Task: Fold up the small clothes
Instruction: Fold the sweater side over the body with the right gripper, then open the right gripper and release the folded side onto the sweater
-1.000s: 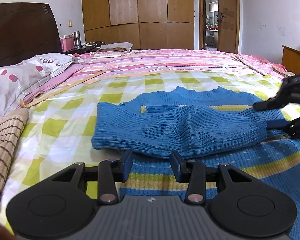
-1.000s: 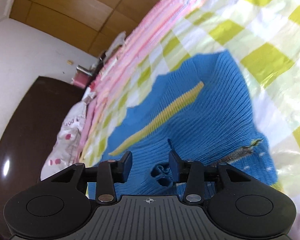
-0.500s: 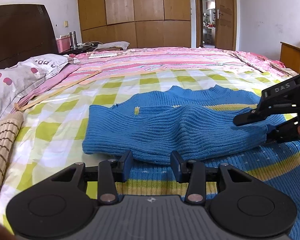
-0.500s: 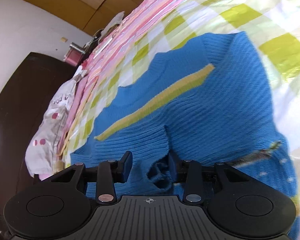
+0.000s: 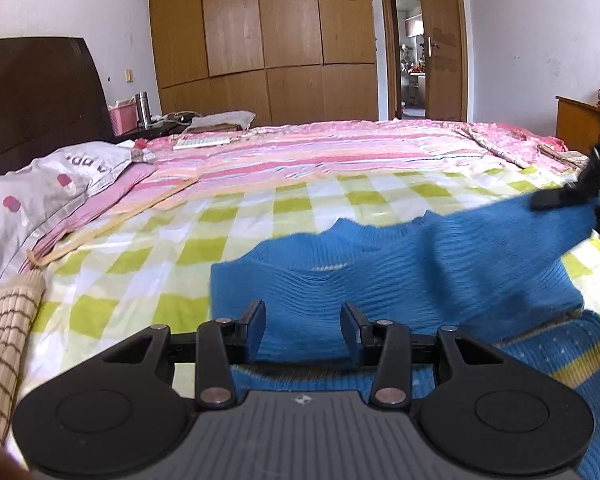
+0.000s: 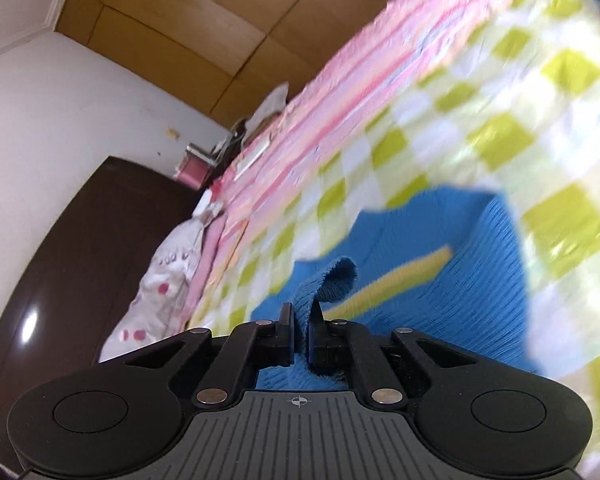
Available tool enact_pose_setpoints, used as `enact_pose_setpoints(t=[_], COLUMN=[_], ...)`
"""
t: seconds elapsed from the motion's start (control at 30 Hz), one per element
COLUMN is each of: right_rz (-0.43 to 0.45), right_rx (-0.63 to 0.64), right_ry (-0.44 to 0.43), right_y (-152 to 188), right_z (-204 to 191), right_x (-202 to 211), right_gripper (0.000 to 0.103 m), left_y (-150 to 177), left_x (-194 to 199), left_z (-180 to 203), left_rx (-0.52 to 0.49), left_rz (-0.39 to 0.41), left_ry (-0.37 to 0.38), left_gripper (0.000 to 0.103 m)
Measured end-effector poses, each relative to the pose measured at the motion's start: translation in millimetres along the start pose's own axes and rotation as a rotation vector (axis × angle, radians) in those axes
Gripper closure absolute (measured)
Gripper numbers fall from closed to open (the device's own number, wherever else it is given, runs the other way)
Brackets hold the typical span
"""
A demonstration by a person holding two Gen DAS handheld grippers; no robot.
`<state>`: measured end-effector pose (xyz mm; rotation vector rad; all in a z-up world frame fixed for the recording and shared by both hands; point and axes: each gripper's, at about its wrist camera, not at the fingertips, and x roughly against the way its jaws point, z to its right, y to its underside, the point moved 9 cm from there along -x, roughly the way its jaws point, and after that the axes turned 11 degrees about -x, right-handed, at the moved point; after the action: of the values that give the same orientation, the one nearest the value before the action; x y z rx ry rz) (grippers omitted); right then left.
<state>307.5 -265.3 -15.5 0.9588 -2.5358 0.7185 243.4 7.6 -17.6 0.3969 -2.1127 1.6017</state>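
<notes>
A small blue knit sweater (image 5: 400, 280) with yellow stripes lies on the green-checked bedsheet (image 5: 172, 264). My left gripper (image 5: 303, 316) is open and empty, low over the sweater's near hem. My right gripper (image 6: 302, 316) is shut on the cuff of the blue sleeve (image 6: 332, 280) and holds it lifted off the bed. In the left wrist view it shows at the right edge (image 5: 580, 200), with the sleeve (image 5: 520, 232) stretched up from the sweater's body. The right wrist view is blurred by motion.
A grey pillow (image 5: 40, 188) and a woven mat (image 5: 0, 320) lie at the left. A pink striped quilt (image 5: 320, 152) covers the far bed. A dark headboard (image 5: 32, 96), wardrobes (image 5: 260, 40) and a wooden side cabinet (image 5: 580, 120) stand around.
My right gripper has shut on the sleeve cuff and lifted it up and to the right, unfolding the sleeve from across the sweater. My left gripper stayed open near the hem.
</notes>
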Motion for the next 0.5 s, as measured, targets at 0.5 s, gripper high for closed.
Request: enact_pose_setpoints(t=[0.5], right_rz=[0.033], right_rx=[0.144], right_ry=[0.319], right_y=[2], right_z=[52], right_x=[-11], right_gripper=[0.092], left_y=[19], left_x=[-43], left_z=[2], left_rx=[-0.034], left_rz=[-0.117], left_ry=[-0.027], left_gripper=[0.052])
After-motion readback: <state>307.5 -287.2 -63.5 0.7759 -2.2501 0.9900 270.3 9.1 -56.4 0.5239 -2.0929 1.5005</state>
